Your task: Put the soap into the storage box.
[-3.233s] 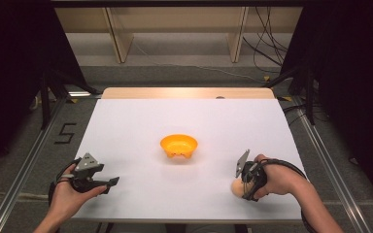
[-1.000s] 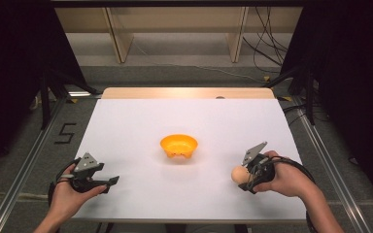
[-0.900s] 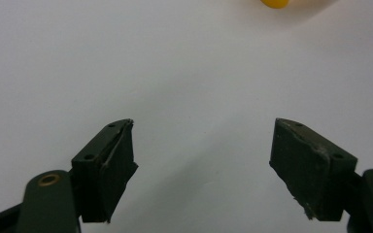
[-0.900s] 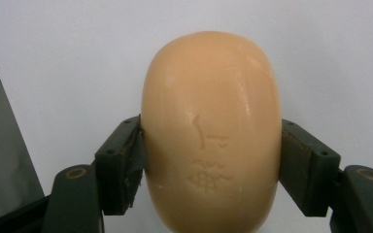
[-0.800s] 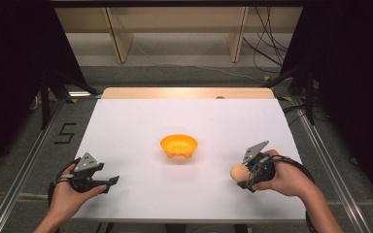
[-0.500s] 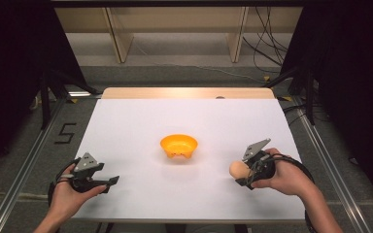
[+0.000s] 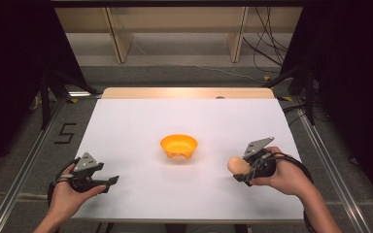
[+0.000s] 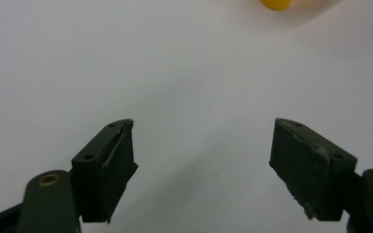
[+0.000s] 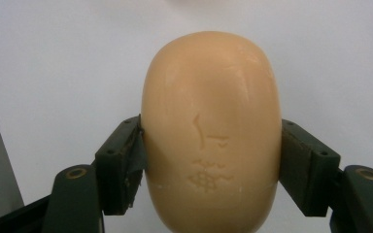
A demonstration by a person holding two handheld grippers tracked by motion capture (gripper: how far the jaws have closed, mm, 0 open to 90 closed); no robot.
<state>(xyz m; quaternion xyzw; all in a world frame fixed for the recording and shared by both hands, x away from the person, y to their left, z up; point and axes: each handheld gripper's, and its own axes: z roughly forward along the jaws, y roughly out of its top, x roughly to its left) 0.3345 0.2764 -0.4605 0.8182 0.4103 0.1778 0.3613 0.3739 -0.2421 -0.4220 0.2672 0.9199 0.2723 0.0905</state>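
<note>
Right gripper (image 7: pixel 245 171) clamped on soap bar (image 9: pixel 211 131), lifted over desk (image 7: pixel 141 116) right of orange bowl (image 7: pixel 178 145). Slick rounded sides: could squirt out. Left gripper (image 8: pixel 201 160) fingers apart, empty.

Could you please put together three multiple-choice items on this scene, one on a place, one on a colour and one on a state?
1. Where does the bowl stand on the table?
A. near the middle
B. at the far left corner
C. at the near right edge

2. What colour is the bowl?
A. blue
B. orange
C. green

3. How does the right gripper stand?
A. open over a bare table
B. shut on the egg-shaped piece
C. shut on the bowl's rim

Answers:
1 A: in the high view the bowl sits centrally, between the left gripper and the right gripper.
2 B: its wall and rim are plainly orange.
3 B: in the right gripper view both pads press the tan piece's sides.
</note>
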